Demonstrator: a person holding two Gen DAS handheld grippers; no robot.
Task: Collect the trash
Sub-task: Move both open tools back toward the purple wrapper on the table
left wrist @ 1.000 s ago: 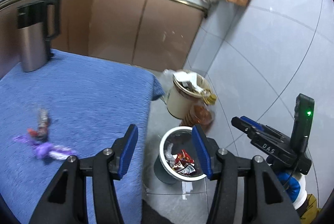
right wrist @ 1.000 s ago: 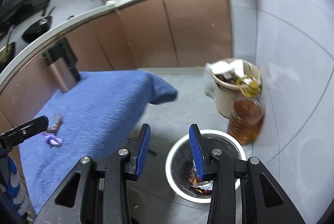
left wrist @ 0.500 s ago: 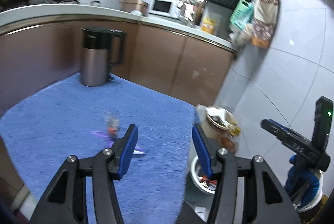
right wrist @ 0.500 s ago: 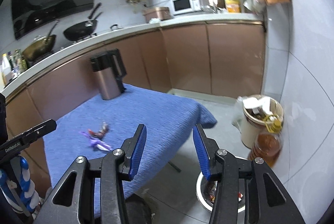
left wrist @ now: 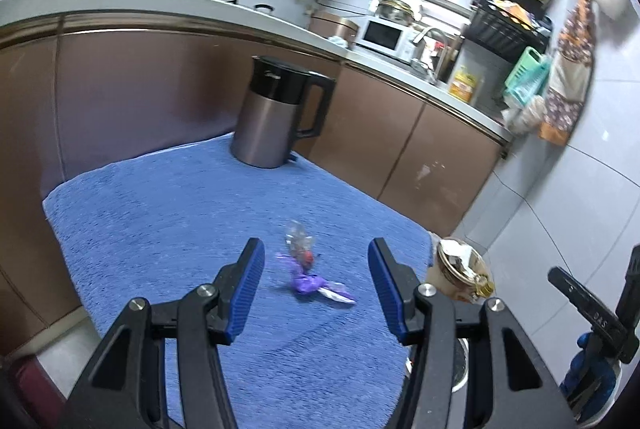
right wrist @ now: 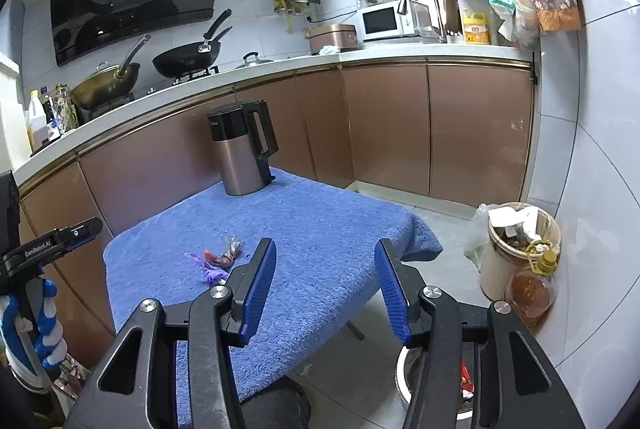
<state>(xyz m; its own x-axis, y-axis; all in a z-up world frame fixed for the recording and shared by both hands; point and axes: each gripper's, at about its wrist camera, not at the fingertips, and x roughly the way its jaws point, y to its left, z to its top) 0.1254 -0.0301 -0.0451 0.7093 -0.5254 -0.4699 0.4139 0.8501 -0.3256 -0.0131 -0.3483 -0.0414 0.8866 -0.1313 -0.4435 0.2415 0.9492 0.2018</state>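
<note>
I am between pickups. My left tool stands open and empty, aimed at the crumpled purple and clear candy wrappers lying on the blue towel-covered tabletop, near its front right corner. My right tool has just been opening, with nothing between its pads. The white-rimmed metal waste bin sits on the floor just below it. I judge the next move is lowering the left tool over the wrappers and closing.
</note>
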